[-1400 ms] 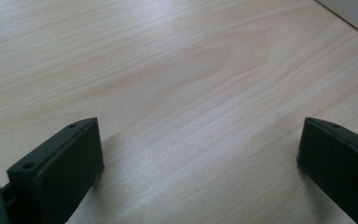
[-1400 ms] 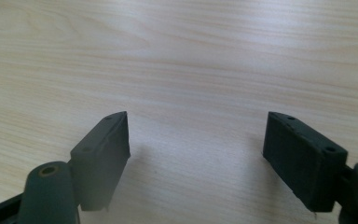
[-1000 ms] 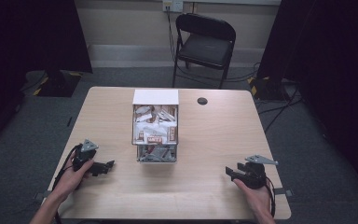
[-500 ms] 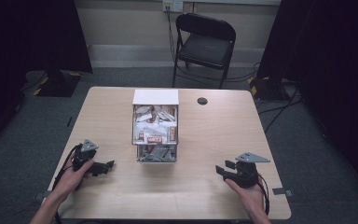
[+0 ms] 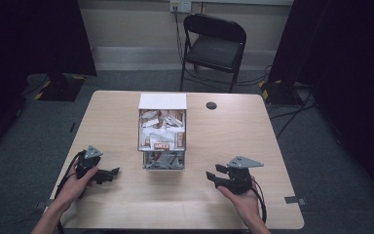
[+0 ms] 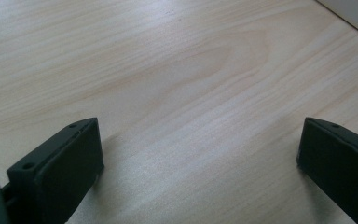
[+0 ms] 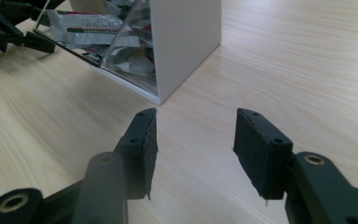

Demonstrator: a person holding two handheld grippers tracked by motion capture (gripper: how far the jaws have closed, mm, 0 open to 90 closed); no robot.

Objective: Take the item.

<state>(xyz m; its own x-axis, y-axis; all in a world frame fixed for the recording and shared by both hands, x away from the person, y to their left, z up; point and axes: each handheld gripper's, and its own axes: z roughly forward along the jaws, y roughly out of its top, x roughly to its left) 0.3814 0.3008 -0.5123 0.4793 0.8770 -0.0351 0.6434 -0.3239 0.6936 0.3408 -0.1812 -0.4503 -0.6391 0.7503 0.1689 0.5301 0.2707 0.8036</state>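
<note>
High view: the right hand-held gripper (image 5: 213, 176) is near the clear box of packets (image 5: 162, 139) mid-worktop (image 5: 233, 131), its jaws having just narrowed yet apart with nothing between them. The left hand-held gripper (image 5: 112, 172) rests open on the wood, holding nothing.

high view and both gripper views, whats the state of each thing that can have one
clear plastic box with white lid: upright on the table, lid flipped up, full of packets
left gripper: jaws wide open, nothing between them, low over bare wood
right gripper: jaws partly open, empty, aimed at the box
black folding chair: unfolded, unoccupied
</note>
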